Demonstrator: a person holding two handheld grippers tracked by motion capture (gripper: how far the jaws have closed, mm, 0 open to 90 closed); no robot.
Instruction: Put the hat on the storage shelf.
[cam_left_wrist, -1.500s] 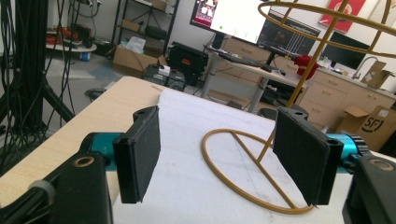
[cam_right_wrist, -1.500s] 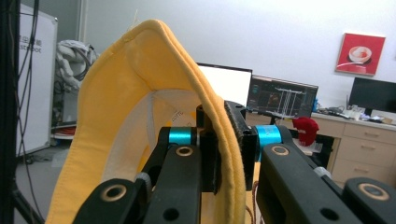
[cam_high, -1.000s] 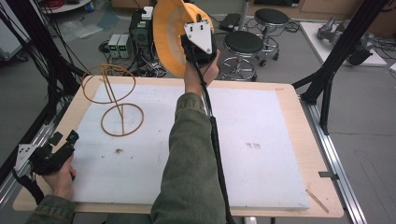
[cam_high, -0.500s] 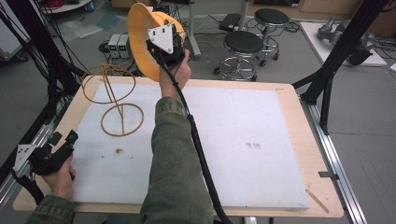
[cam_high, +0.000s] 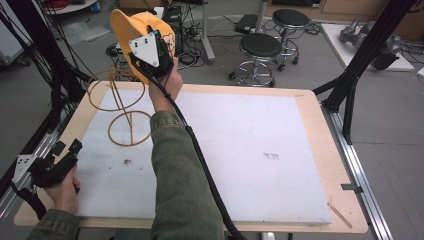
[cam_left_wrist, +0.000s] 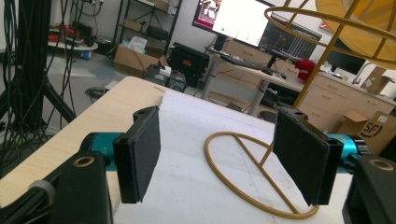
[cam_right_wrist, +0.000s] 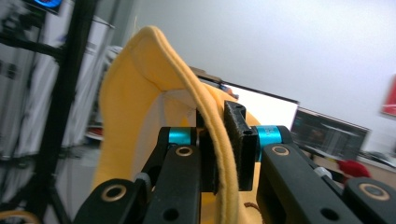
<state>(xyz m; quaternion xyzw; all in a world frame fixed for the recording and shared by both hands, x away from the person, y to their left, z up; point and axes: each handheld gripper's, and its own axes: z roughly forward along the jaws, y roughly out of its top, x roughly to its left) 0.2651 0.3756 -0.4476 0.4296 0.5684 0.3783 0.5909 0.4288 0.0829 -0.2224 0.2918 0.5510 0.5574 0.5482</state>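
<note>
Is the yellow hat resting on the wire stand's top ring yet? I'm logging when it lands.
Cannot tell. In the high view the yellow hat, clamped in the right gripper, overlaps the wire stand's far side; the left gripper view crops it.

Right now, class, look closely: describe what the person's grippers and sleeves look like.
Both grippers, left and right, have black bodies, flat black jaws and teal collars. The right carries a grey three-cornered plate and a thick black cable. The sleeves are olive green.

Two black stools (cam_high: 261, 46) stand on the grey floor beyond the table (cam_high: 320, 135).
</note>
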